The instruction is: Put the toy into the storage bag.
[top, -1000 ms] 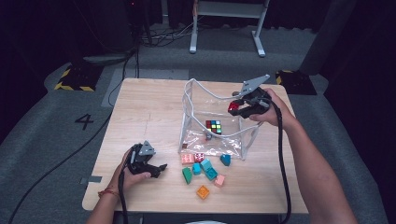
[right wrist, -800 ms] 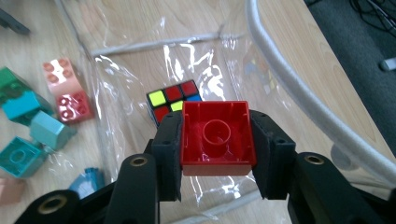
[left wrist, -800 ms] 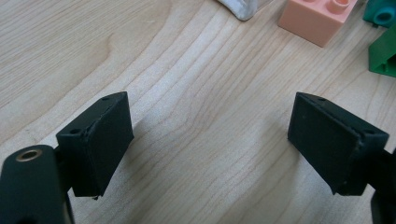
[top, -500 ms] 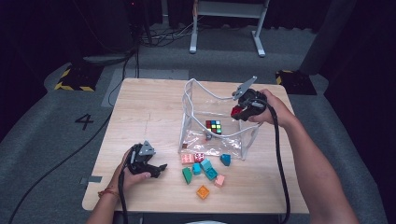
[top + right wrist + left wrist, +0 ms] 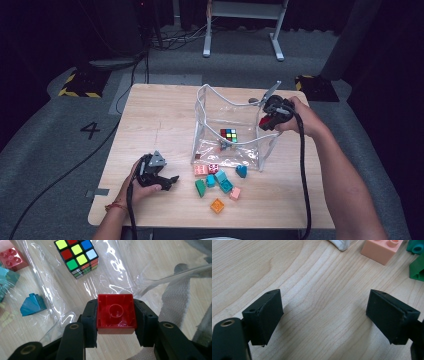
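The right gripper (image 5: 115, 315) pinched a red brick (image 5: 115, 313) between its two black jaws, the pads pressed flat against the brick's sides and its hollow underside turned toward the camera. In the high view that gripper (image 5: 265, 121) hung over the right rim of a clear bag (image 5: 205, 107), the brick (image 5: 263, 121) a red spot at the bag's upper edge, above the table and not touching it. Inside the bag, on its floor, lay a puzzle cube (image 5: 229, 134), which the right gripper view showed beyond the brick, through crinkled plastic (image 5: 125, 270), with its coloured squares up (image 5: 76, 257). A white strap (image 5: 175, 300) ran along the bag's edge just to the right of the jaws. The left gripper (image 5: 165, 181) rested low on the table (image 5: 150, 115) near the front left, well apart from the bag, its jaws spread wide with only bare wood between them (image 5: 322, 315). Loose bricks lay in a cluster on the table just in front of the bag: a pink one (image 5: 201, 170) nearest the left gripper, a green one (image 5: 200, 187), teal ones (image 5: 222, 180), a blue one (image 5: 241, 170) and an orange one (image 5: 217, 205) closest to the front edge. The left gripper view caught the pink brick (image 5: 382, 250) and the green one (image 5: 417, 268) at its upper right, beyond the jaws.
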Motion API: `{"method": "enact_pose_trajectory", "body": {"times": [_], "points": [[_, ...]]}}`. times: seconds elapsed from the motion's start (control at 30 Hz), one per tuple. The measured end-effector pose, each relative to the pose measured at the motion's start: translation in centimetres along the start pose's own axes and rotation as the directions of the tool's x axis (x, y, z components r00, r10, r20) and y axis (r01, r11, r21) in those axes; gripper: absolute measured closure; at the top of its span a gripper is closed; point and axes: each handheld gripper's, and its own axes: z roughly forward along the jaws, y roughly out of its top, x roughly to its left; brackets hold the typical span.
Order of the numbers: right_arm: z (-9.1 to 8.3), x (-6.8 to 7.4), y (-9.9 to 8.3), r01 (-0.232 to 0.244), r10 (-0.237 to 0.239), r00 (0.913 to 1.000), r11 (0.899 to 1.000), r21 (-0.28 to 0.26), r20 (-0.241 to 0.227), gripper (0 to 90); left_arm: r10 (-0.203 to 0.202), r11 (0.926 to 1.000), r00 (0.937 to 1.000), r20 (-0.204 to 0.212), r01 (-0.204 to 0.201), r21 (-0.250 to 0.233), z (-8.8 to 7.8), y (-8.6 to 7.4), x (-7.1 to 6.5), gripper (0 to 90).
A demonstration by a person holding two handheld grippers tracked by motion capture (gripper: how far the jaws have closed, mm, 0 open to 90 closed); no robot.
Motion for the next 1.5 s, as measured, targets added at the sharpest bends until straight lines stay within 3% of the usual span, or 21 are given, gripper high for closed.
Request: {"method": "enact_pose_trajectory", "body": {"times": [0.23,0.47,0.6,0.7,0.83,0.9,1.03,1.2,1.3,1.37,1.5], "points": [[0.0,0.1,-0.3,-0.010,0.010,0.9999,1.000,-0.023,0.002,59.1,-0.002,1.0000,1.0000,0.005,0.002,0.000,0.0,0.0,0.0,14.1],[-0.3,0.1,-0.8,-0.048,0.048,0.9988,0.993,-0.108,-0.009,52.8,0.000,1.0000,1.0000,0.003,0.000,0.003,0.0,0.0,0.0,14.1],[-1.0,0.1,-1.2,-0.060,0.056,0.9981,0.981,-0.184,-0.027,49.9,0.000,1.0000,1.0000,0.001,0.000,0.000,0.0,0.0,0.0,14.1],[-1.9,0.3,-1.7,-0.044,0.044,0.9990,0.970,-0.238,-0.004,44.7,-0.002,1.0000,1.0000,0.004,0.002,0.001,0.0,0.0,0.0,14.1],[-2.8,0.6,-2.5,-0.080,0.086,0.9962,0.951,-0.300,0.007,38.1,0.000,1.0000,1.0000,0.001,0.000,0.000,0.0,0.0,0.0,14.1],[-3.3,0.6,-3.0,-0.095,0.108,0.9939,0.935,-0.341,0.020,35.4,0.000,1.0000,1.0000,0.002,0.000,0.000,0.0,0.0,0.0,14.1],[-4.6,0.7,-4.2,-0.124,0.158,0.9864,0.894,-0.430,0.044,29.7,0.000,1.0000,1.0000,0.003,0.000,0.000,0.0,0.0,0.0,14.1],[-5.8,1.0,-5.2,-0.147,0.201,0.9779,0.859,-0.491,0.058,26.6,0.000,1.0000,1.0000,0.001,0.000,0.000,0.0,0.0,0.0,14.1],[-6.4,1.1,-5.9,-0.157,0.220,0.9738,0.830,-0.534,0.056,26.4,0.001,1.0000,1.0000,0.001,-0.001,0.000,0.0,0.0,0.0,14.1],[-6.8,1.3,-6.5,-0.153,0.225,0.9721,0.820,-0.552,0.066,26.2,0.000,1.0000,1.0000,0.001,0.000,0.000,0.0,0.0,0.0,14.1],[-7.2,1.8,-7.8,-0.146,0.231,0.9696,0.808,-0.571,0.080,26.2,-0.001,1.0000,1.0000,0.001,0.001,-0.001,0.0,0.0,0.0,14.1]]}}
